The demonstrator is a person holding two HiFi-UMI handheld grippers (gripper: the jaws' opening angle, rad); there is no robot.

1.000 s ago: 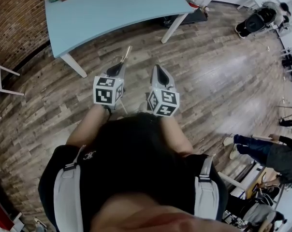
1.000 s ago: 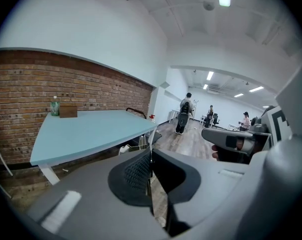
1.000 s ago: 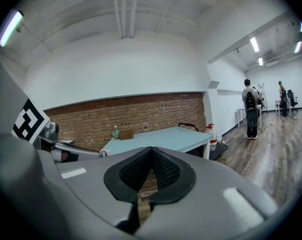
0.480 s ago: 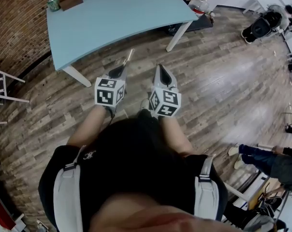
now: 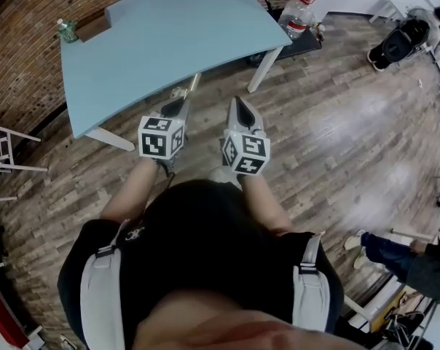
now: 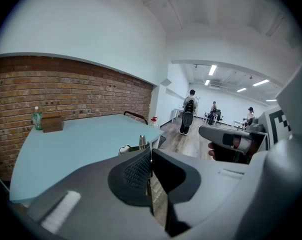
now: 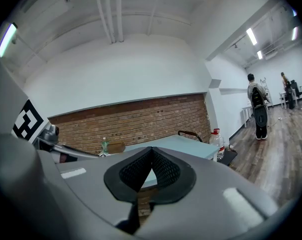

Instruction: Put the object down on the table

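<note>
My left gripper [image 5: 179,102] [image 6: 150,154] is shut on a thin metal object [image 5: 193,84] [image 6: 142,142] that sticks out past the jaw tips. It hangs in the air at the near edge of the light blue table [image 5: 169,35] [image 6: 66,149], and the object's tip reaches over the tabletop. Beside it on the right, my right gripper [image 5: 237,102] [image 7: 151,150] is shut with nothing between its pads. It points at the same table [image 7: 183,145] from over the wooden floor.
A green bottle [image 5: 65,29] [image 6: 37,118] and a brown box [image 5: 93,26] [image 6: 52,123] stand at the table's far left corner. A large water jug [image 5: 299,13] stands on the floor past the table's right end. A person [image 6: 188,114] stands farther down the room.
The table has come closer and now lies just under the tip of the held object. Both grippers keep their places side by side, both still shut.
</note>
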